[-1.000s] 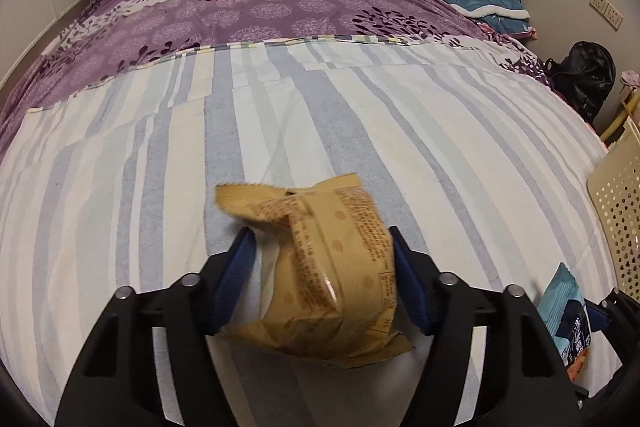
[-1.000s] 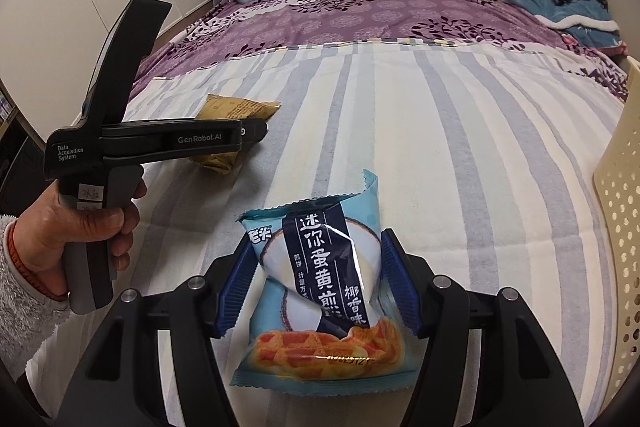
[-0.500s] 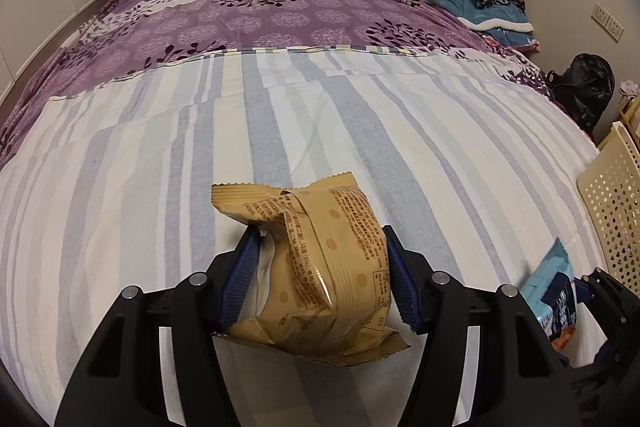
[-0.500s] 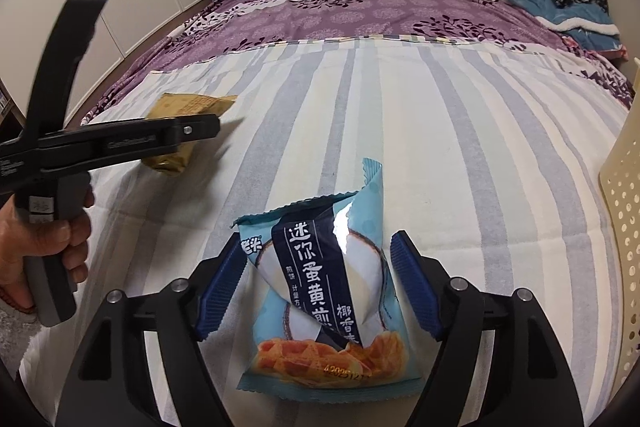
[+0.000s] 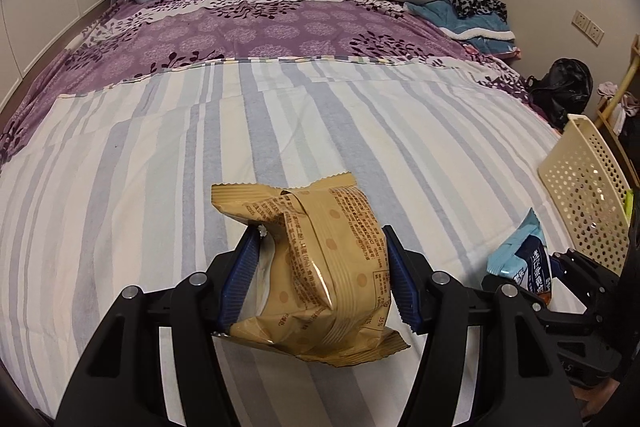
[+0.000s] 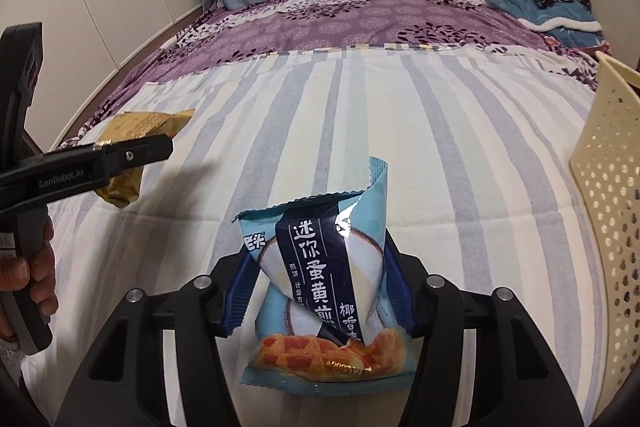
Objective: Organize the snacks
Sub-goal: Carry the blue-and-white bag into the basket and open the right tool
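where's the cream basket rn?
Cream basket stands at the right edge of both wrist views, on the striped bedsheet, right of the blue snack packet.

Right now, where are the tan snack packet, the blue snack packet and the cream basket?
tan snack packet (image 5: 320, 267), left wrist view, packet's middle.
blue snack packet (image 6: 324, 291), right wrist view, dark label band.
cream basket (image 6: 612, 195), right wrist view, perforated wall.

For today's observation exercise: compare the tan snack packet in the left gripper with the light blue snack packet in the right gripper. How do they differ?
Colour: the tan snack packet is plain tan with small print and dots; the light blue snack packet has a dark navy band with large white characters and a waffle picture.
Holder: the left gripper clamps the tan packet; the right gripper is closing on the blue one.
Shared: both are sealed, crimp-edged and held above the striped bedsheet.
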Tool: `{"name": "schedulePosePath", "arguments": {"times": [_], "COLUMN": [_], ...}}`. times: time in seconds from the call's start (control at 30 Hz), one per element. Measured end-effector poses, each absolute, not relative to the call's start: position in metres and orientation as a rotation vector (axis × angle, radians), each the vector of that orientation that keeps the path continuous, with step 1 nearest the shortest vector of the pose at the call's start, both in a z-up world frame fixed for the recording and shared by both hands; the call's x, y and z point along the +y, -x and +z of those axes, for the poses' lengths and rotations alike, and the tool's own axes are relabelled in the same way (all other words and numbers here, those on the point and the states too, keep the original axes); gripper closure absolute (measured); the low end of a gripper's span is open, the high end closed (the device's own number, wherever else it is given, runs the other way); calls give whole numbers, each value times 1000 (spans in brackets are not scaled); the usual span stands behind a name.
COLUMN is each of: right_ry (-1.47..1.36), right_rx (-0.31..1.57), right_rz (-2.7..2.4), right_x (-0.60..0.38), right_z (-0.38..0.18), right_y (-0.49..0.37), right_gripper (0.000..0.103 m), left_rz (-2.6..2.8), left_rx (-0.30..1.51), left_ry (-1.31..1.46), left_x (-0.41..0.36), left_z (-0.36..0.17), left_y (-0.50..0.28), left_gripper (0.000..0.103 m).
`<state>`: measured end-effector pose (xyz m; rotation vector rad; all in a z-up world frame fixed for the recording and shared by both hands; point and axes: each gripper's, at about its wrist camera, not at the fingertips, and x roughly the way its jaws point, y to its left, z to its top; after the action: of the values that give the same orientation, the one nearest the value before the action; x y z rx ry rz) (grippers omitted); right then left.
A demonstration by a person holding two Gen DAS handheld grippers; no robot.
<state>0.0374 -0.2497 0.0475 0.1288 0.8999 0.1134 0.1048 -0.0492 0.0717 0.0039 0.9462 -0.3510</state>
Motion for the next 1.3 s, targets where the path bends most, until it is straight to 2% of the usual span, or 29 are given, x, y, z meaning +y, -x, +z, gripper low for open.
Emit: {"name": "schedulePosePath", "arguments": {"times": [0.43,0.77,1.3], "right_ry": [-177,-250,-340], "right_rx": [766,650,568], "right_rz": [68,-36,-229], "right_x": [-279,-338,-443], "right_z": [111,157,186], "right_y": [14,44,54], "right_gripper": [46,47,47], "left_rz": [-425,-481,-540], "left_rx": [864,821,796], "left_ry": [-28,-60,-91], "left_x": [-70,-97,-124], "left_z": [119,143,158], "left_y": [-58,-31,-14], "left_gripper": [41,41,41]}}
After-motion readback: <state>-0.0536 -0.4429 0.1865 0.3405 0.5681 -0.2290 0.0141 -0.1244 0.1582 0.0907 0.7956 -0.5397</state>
